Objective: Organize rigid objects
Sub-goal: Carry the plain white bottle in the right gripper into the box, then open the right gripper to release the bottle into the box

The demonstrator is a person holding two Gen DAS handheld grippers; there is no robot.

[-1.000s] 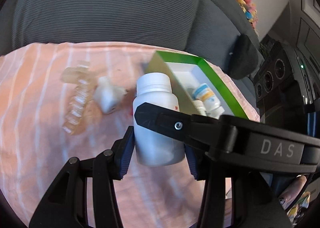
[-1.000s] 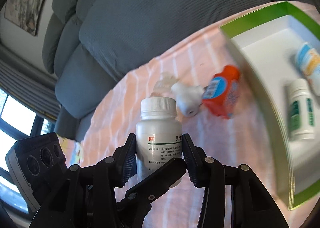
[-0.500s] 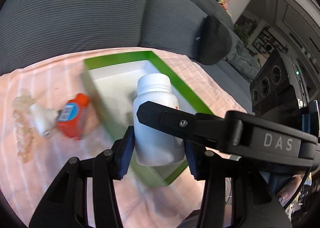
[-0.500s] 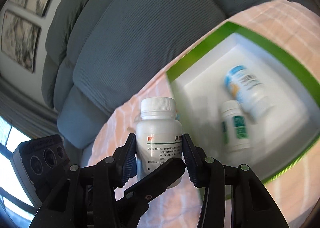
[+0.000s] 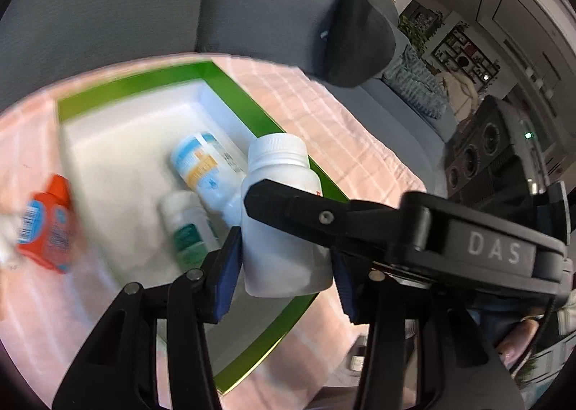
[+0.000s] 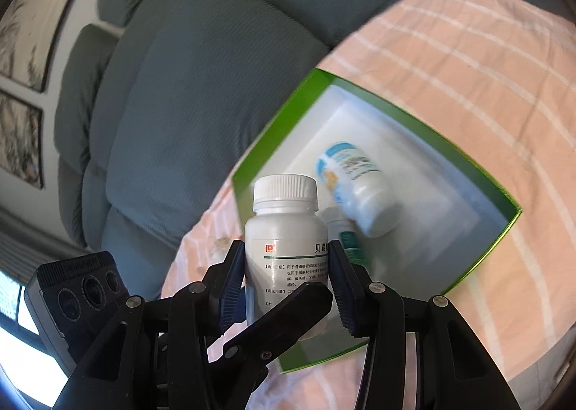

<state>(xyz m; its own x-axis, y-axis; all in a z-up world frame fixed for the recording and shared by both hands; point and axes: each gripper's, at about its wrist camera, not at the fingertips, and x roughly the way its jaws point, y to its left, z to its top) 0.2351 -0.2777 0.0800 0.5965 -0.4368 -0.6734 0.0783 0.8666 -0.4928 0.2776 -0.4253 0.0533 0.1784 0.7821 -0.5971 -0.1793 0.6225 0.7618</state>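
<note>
Item, white pill bottle (image 5: 284,230), screw cap uppermost, upright, centre of both wrist views; printed label with red mark faces the right wrist camera (image 6: 288,258). Held from two sides at once: left gripper (image 5: 284,273) has its blue-padded fingers pressed against the bottle's lower flanks, and right gripper (image 6: 286,287) likewise has its pads clamped on the body, one finger of the opposite tool crossing in front of the bottle in each view. Bottle is raised above the near part of the green-edged box (image 5: 237,97), whose white interior fills the left-centre of the left view and the centre-right of the right view (image 6: 504,226). Contents of box: blue-and-white labelled bottle (image 5: 201,165) lying on its side; smaller green-labelled bottle (image 5: 187,230) lying just beside it, partly hidden behind the held bottle in the right view. Outside the box, lower left edge of the left view: orange bottle (image 5: 50,226), blurred, on the peach striped cloth (image 6: 468,61). Background: grey sofa cushions (image 6: 187,93), upper frame.
</note>
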